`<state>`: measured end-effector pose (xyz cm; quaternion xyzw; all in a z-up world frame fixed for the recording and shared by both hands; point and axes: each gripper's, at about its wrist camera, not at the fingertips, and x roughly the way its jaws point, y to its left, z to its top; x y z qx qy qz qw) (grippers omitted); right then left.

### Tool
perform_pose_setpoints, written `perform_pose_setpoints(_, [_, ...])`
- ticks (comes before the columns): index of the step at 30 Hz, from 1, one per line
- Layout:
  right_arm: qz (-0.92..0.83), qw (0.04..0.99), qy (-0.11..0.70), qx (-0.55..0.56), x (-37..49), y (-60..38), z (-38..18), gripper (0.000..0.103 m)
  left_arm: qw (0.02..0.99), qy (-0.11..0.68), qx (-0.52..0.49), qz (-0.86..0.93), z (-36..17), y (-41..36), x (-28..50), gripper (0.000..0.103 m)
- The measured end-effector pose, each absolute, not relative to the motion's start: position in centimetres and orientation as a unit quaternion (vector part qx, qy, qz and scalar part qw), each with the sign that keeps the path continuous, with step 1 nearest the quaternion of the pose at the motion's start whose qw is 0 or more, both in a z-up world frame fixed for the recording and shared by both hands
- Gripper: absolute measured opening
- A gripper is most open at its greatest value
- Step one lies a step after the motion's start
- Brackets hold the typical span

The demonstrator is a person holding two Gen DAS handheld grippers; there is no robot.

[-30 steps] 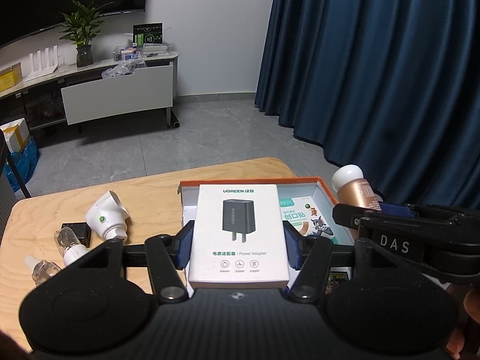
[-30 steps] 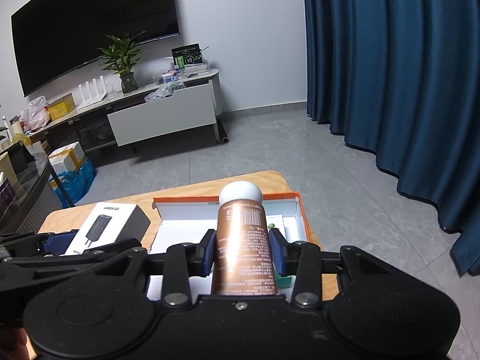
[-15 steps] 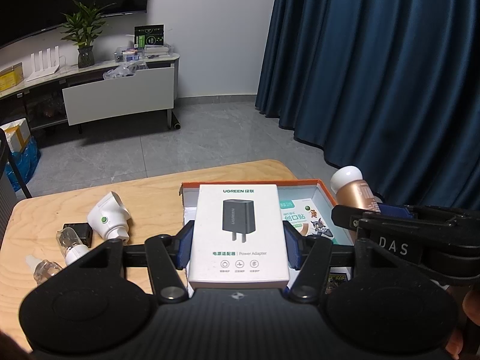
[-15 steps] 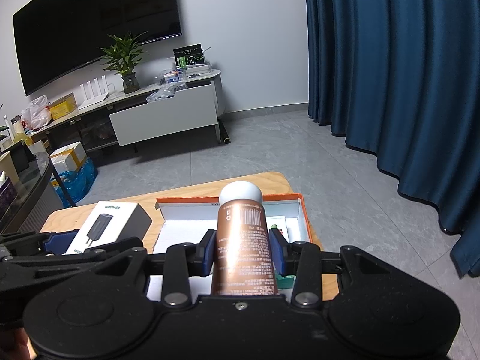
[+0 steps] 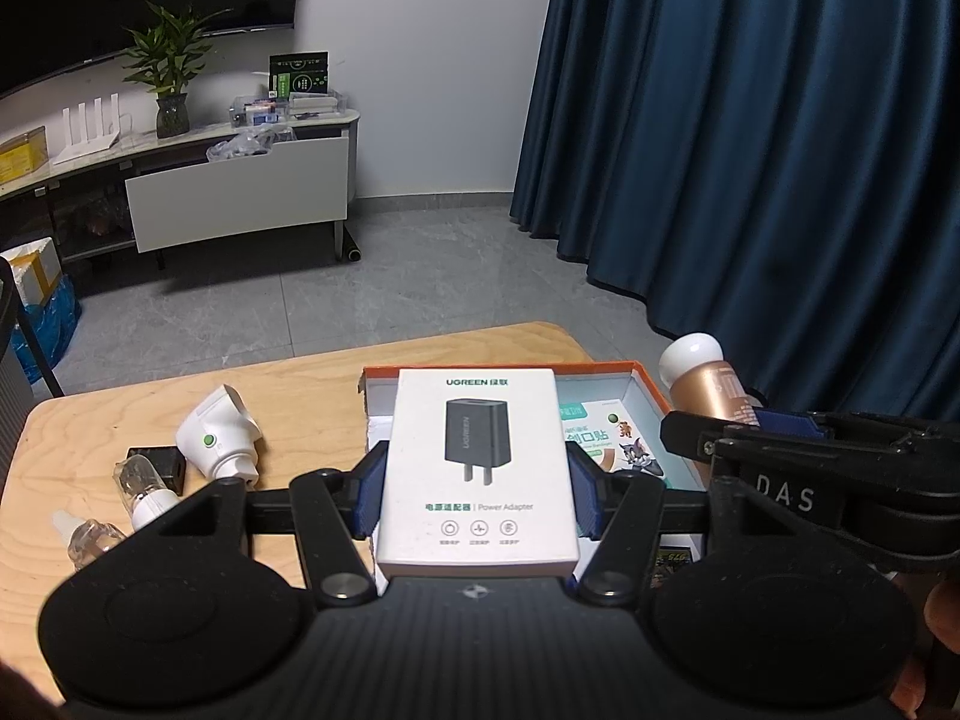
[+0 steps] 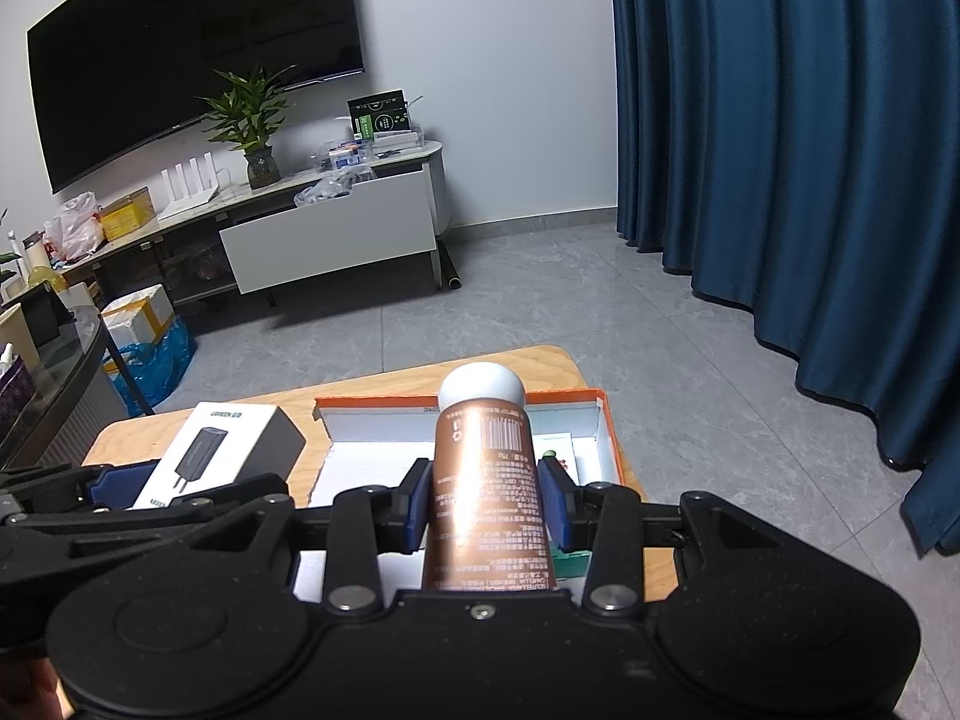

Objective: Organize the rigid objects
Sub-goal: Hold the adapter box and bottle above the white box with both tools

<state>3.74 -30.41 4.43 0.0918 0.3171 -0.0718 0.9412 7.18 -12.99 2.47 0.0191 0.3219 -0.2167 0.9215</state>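
My left gripper (image 5: pixel 477 492) is shut on a white power adapter box (image 5: pixel 477 474), held flat above the near left part of an open orange-rimmed white box (image 5: pixel 648 384) on the wooden table. My right gripper (image 6: pixel 485 501) is shut on a copper tube with a white cap (image 6: pixel 483 480), cap pointing forward over the same orange box (image 6: pixel 606 426). In the left wrist view the copper tube (image 5: pixel 708 387) and the right gripper show at the right. In the right wrist view the adapter box (image 6: pixel 219 456) shows at the left. A cartoon-printed packet (image 5: pixel 618 438) lies inside the orange box.
On the wooden table (image 5: pixel 300 396) to the left lie a white plug-in device (image 5: pixel 219 438), a small black block (image 5: pixel 159 465) and two small clear bottles (image 5: pixel 141 489). Beyond the table's far edge is grey floor, a TV cabinet (image 5: pixel 240 192) and blue curtains (image 5: pixel 750 150).
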Motion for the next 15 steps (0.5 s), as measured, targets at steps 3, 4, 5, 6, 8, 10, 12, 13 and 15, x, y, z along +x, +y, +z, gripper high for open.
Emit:
perform_pose_setpoints(3, [-0.072, 0.941, 0.317, 0.09, 3.73, -30.39, 4.42, 0.047, 0.921, 0.322, 0.019, -0.217, 2.51, -12.91, 7.22, 0.059])
perform_pose_setpoints(4, [-0.072, 0.941, 0.317, 0.091, 3.74, -30.38, 4.45, 0.047, 0.921, 0.322, 0.019, -0.217, 2.51, -12.92, 7.22, 0.059])
perform_pose_setpoints(5, [-0.072, 0.941, 0.318, 0.09, 3.74, -30.3, 4.53, 0.047, 0.921, 0.322, 0.019, -0.217, 2.51, -12.91, 7.22, 0.059])
perform_pose_setpoints(6, [-0.072, 0.941, 0.318, 0.09, 3.74, -30.28, 4.53, 0.047, 0.921, 0.322, 0.018, -0.217, 2.51, -12.96, 7.22, 0.059])
perform_pose_setpoints(8, [-0.072, 0.941, 0.317, 0.09, 3.73, -30.29, 4.54, 0.047, 0.921, 0.322, 0.019, -0.217, 2.49, -12.9, 7.21, 0.059])
perform_pose_setpoints(10, [-0.073, 0.941, 0.317, 0.091, 3.73, -30.29, 4.52, 0.047, 0.921, 0.322, 0.019, -0.217, 2.47, -12.95, 7.22, 0.059])
perform_pose_setpoints(12, [-0.072, 0.941, 0.318, 0.09, 3.71, -30.32, 4.52, 0.047, 0.921, 0.322, 0.019, -0.217, 2.48, -12.93, 7.21, 0.059])
perform_pose_setpoints(13, [-0.072, 0.941, 0.317, 0.09, 3.7, -30.32, 4.51, 0.047, 0.921, 0.322, 0.018, -0.217, 2.5, -12.88, 7.21, 0.059])
perform_pose_setpoints(15, [-0.072, 0.941, 0.317, 0.09, 3.71, -30.31, 4.52, 0.047, 0.921, 0.322, 0.019, -0.217, 2.49, -12.95, 7.21, 0.059])
